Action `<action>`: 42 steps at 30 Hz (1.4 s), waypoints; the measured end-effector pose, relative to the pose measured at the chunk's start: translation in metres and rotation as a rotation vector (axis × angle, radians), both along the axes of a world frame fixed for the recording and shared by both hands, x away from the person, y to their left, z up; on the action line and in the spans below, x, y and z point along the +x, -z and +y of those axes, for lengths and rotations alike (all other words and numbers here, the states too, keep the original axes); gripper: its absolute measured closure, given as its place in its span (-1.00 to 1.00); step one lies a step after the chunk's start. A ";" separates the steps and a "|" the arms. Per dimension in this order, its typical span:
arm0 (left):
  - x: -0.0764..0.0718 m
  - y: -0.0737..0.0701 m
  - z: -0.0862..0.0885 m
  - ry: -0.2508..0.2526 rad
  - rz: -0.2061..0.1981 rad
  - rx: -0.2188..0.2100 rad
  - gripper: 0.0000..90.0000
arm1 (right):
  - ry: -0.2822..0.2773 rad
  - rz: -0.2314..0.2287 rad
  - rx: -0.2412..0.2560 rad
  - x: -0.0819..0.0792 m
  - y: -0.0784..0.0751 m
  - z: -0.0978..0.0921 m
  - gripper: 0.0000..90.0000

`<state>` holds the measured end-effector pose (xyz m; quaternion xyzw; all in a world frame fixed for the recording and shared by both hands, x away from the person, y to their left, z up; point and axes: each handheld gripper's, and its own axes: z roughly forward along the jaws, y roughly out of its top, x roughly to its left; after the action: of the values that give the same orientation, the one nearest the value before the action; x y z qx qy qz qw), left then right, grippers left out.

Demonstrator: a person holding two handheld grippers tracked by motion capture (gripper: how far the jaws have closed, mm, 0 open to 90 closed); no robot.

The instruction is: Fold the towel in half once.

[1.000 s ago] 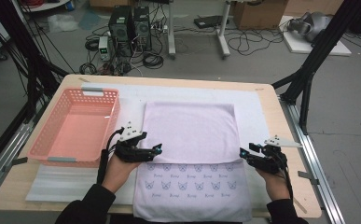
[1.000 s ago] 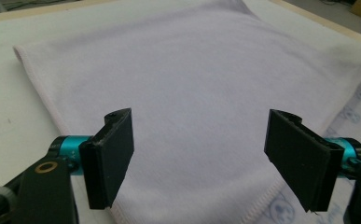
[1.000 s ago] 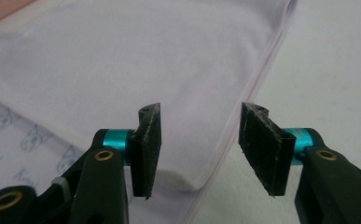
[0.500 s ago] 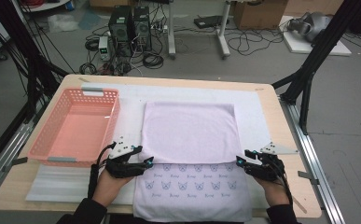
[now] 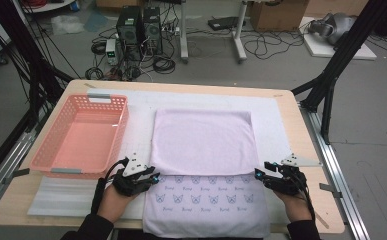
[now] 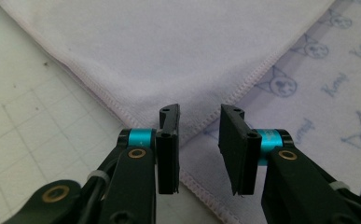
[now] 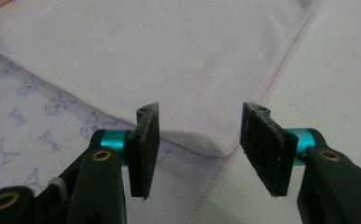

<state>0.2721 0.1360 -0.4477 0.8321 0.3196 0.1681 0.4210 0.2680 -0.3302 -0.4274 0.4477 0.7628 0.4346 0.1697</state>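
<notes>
a pink basket (image 5: 81, 135) sits on the left of the table (image 5: 306, 145), just left of the towel (image 5: 203, 140), and a white mat (image 5: 276, 115) lies under both; nothing stands between the grippers and the cloth. the towel lies in the middle of the table, its far half folded toward the near side so a plain lilac layer covers the far part, while the near strip with small cat prints lies bare and reaches the near table edge. the left gripper (image 5: 148, 179) sits at the near left corner of the folded layer, and in the left gripper view its jaws stand apart, released, with that corner (image 6: 187, 126) lying between them and nothing pinched. the right gripper (image 5: 265, 176) sits at the near right corner, and in the right gripper view its jaws are spread wider, also released, with the rounded fold corner (image 7: 215, 144) between them. compared with a second ago, both grippers have drawn back toward the near edge, and the towel lies as it did.
</notes>
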 end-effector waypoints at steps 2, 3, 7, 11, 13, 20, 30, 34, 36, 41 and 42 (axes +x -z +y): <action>0.002 0.002 -0.002 0.013 0.005 0.006 0.47 | -0.001 0.000 -0.002 0.001 0.001 0.001 0.04; 0.004 0.002 -0.004 0.017 0.002 0.014 0.44 | 0.000 0.003 0.000 0.001 0.001 0.001 0.04; 0.008 0.003 -0.011 0.008 -0.007 0.024 0.35 | -0.005 0.008 -0.006 0.002 0.003 0.003 0.03; 0.010 0.003 -0.016 -0.012 -0.018 0.034 0.37 | -0.004 0.010 -0.006 0.002 0.003 0.003 0.03; 0.011 0.003 -0.017 -0.018 -0.024 0.041 0.51 | -0.005 0.010 -0.006 0.002 0.003 0.003 0.03; 0.010 0.002 -0.014 -0.031 -0.013 0.026 0.93 | 0.000 0.015 -0.004 0.002 0.003 0.002 0.02; 0.006 -0.007 -0.006 -0.020 -0.029 -0.054 0.99 | 0.010 0.007 0.000 0.001 0.003 -0.004 0.02; 0.007 -0.005 -0.004 -0.010 -0.029 -0.043 0.60 | 0.007 0.010 -0.001 0.002 0.003 -0.003 0.02; 0.007 -0.003 -0.006 -0.003 -0.034 -0.025 0.52 | 0.007 0.012 -0.002 0.002 0.003 -0.003 0.02; 0.008 0.003 -0.013 0.040 -0.010 0.030 0.25 | 0.004 0.014 -0.005 0.002 0.004 -0.004 0.02; 0.009 0.003 -0.014 0.037 -0.014 0.036 0.25 | 0.008 0.016 -0.001 0.002 0.004 -0.003 0.02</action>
<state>0.2810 0.1221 -0.4503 0.8440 0.2982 0.1719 0.4114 0.2701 -0.3337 -0.4314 0.4540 0.7627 0.4300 0.1655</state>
